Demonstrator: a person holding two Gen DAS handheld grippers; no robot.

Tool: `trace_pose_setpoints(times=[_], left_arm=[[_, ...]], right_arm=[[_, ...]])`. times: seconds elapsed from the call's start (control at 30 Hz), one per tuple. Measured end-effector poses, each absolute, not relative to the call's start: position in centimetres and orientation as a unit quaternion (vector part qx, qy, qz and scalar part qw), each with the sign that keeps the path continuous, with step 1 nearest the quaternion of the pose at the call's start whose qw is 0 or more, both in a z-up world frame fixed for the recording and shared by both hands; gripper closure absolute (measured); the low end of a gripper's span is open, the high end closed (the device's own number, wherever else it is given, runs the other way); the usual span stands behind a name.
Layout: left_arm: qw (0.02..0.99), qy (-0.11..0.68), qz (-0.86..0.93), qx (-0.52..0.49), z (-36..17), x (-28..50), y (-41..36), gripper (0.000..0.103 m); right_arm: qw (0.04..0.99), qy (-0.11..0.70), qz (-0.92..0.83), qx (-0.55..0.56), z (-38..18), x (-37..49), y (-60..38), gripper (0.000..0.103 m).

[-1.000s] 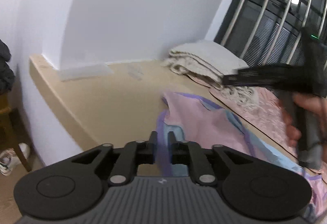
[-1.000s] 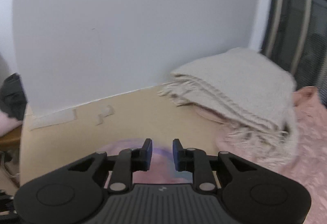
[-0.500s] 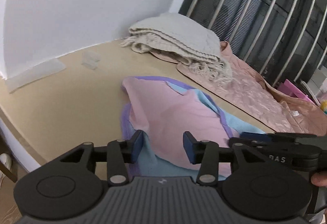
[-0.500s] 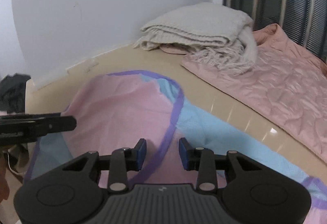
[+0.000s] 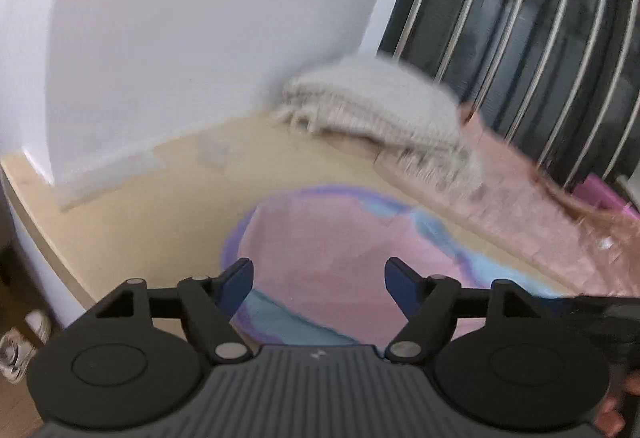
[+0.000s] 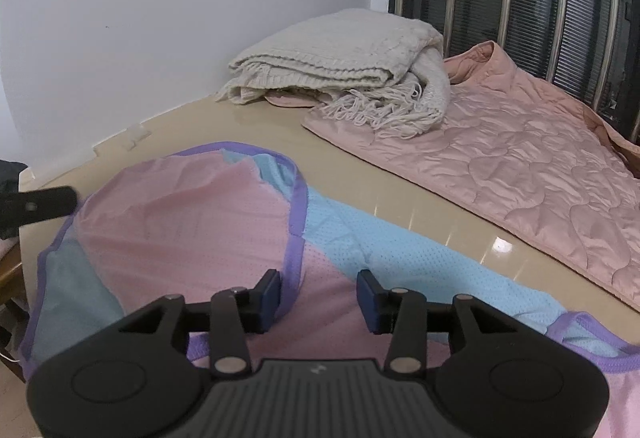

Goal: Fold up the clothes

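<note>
Pink-and-blue mesh garment [image 6: 192, 222], purple-trimmed, lies seemingly folded on glossy tabletop [image 6: 256, 130].

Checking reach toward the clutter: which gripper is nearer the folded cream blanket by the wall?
Hard to tell. Both the left gripper and right gripper hover open over the pink and blue garment, well short of the cream blanket.

Perforated mesh jersey [image 6: 192, 222], glossy tabletop [image 6: 400, 198], satiny quilted blanket [image 6: 540, 166], knitted fringed throw [image 6: 344, 54]

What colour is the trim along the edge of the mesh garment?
Purple, edging the pink and light blue mesh garment; the trim is clearest in the right wrist view.
</note>
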State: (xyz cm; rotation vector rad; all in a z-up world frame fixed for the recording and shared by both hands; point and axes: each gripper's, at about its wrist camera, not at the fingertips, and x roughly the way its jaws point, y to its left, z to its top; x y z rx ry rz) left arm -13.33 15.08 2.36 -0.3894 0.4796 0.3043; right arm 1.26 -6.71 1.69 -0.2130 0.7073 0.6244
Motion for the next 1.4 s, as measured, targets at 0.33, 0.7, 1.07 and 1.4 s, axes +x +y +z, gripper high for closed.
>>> trace_pose_setpoints(times=[0.33,0.7,1.07,1.4], left_arm=[[0.944,0.281,0.143,-0.103,1.0,-11.3,13.4,0.03],[0.942,0.295,0.152,-0.053,0.5,-10.8,12.7,0.021],[0.95,0.272,-0.045,-0.144,2.4,-14.5,13.7,0.022],[0.946,0.316,-0.051,-0.061,1.2,-13.4,9.5,0.048]], right_arm=[[0.885,0.342,0.296,-0.109,2.5,3.6,-3.9,0.07],[0.897,0.342,0.27,-0.075,5.2,8.7,-3.0,0.102],[0.907,0.296,0.295,-0.062,5.7,-6.0,-16.2,0.057],[0.929,0.317,0.185,-0.04,0.9,-12.1,-21.1,0.092]])
